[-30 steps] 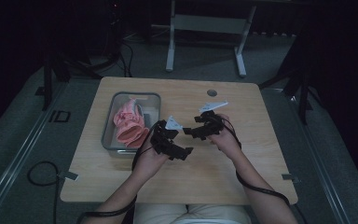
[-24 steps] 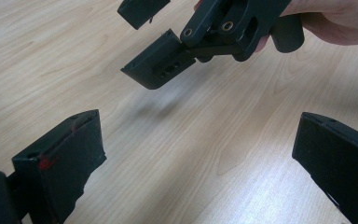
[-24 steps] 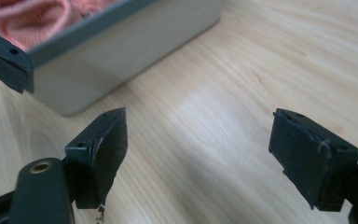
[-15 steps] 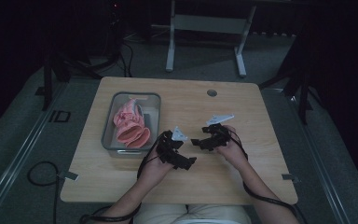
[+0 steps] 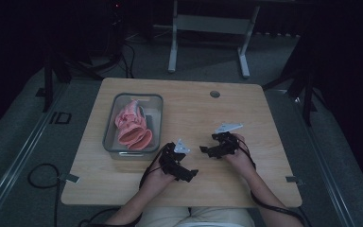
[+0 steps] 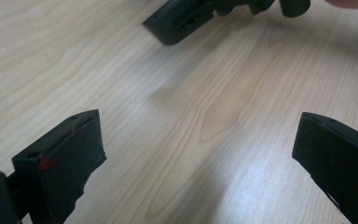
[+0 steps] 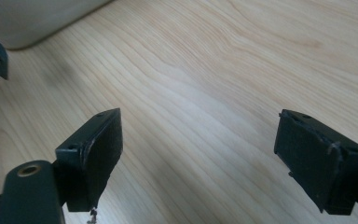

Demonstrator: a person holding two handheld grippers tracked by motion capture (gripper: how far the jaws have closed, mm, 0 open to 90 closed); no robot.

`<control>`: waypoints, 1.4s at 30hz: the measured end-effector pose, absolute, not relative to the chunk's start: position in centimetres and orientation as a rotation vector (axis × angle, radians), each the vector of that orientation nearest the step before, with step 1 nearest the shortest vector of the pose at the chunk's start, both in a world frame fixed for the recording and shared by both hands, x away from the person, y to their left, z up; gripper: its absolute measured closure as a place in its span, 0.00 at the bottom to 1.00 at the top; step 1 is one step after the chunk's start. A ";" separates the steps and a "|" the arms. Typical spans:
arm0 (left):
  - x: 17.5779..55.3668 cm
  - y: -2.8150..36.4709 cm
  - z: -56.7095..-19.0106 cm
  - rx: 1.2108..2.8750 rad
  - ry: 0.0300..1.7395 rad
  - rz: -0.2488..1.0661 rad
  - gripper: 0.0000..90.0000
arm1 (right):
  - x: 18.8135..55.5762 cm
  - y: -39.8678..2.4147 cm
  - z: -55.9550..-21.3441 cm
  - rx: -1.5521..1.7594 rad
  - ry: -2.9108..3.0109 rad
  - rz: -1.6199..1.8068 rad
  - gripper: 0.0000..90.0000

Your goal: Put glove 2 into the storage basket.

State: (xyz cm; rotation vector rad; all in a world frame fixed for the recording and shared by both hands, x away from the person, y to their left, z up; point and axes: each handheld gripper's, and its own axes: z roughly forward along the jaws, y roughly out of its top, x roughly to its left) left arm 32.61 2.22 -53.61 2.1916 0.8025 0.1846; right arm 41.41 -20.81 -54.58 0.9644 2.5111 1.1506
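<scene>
- A person holds two grippers low over a wooden table (image 5: 264,113), near its front edge.
- The left gripper (image 5: 193,174) has its jaws spread wide, nothing between them.
- The right gripper (image 5: 203,150) is likewise spread and empty.
- A clear tray (image 5: 111,127) of pink items (image 5: 132,125) sits at the table's left.

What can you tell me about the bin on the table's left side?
The bin is a clear, grey-tinted rectangular container with rounded corners, plastic by its look. It stands upright and uncovered on the left half of the wooden table. Crumpled pink cloth lies inside, rising above the rim. Neither claw touches it; a pale corner of it shows in the right gripper view.
</scene>
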 end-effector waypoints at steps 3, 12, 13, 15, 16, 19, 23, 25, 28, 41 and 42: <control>32.3 2.4 -54.1 2.201 0.807 0.193 0.01 | 41.1 -21.5 -55.2 0.981 2.506 1.129 0.17; 31.7 2.3 -55.0 2.220 0.792 0.216 0.01 | 40.6 -22.8 -55.9 1.002 2.472 1.095 0.17; 31.7 2.3 -55.1 2.219 0.793 0.216 0.01 | 40.6 -23.0 -56.0 1.012 2.466 1.096 0.17; 31.6 2.3 -55.3 2.227 0.793 0.221 0.01 | 40.4 -23.3 -56.0 1.017 2.461 1.109 0.17; 31.6 2.2 -55.5 2.228 0.796 0.222 0.01 | 40.4 -23.3 -56.1 1.016 2.455 1.108 0.17; 31.4 2.3 -55.7 2.232 0.796 0.225 0.01 | 40.2 -23.8 -56.3 1.009 2.442 1.094 0.17; 31.2 2.5 -55.9 2.235 0.790 0.244 0.01 | 40.1 -24.5 -56.3 1.024 2.419 1.084 0.17; 31.1 2.6 -55.9 2.225 0.788 0.246 0.01 | 40.0 -24.9 -56.3 1.025 2.404 1.079 0.17; 30.8 2.7 -55.9 2.228 0.787 0.279 0.01 | 39.9 -25.5 -56.3 1.051 2.383 1.089 0.17; 30.0 3.7 -56.1 2.228 0.758 0.362 0.01 | 39.8 -27.4 -56.1 1.097 2.291 1.132 0.17; 29.9 3.7 -56.0 2.216 0.757 0.363 0.01 | 39.8 -27.5 -56.1 1.097 2.289 1.136 0.17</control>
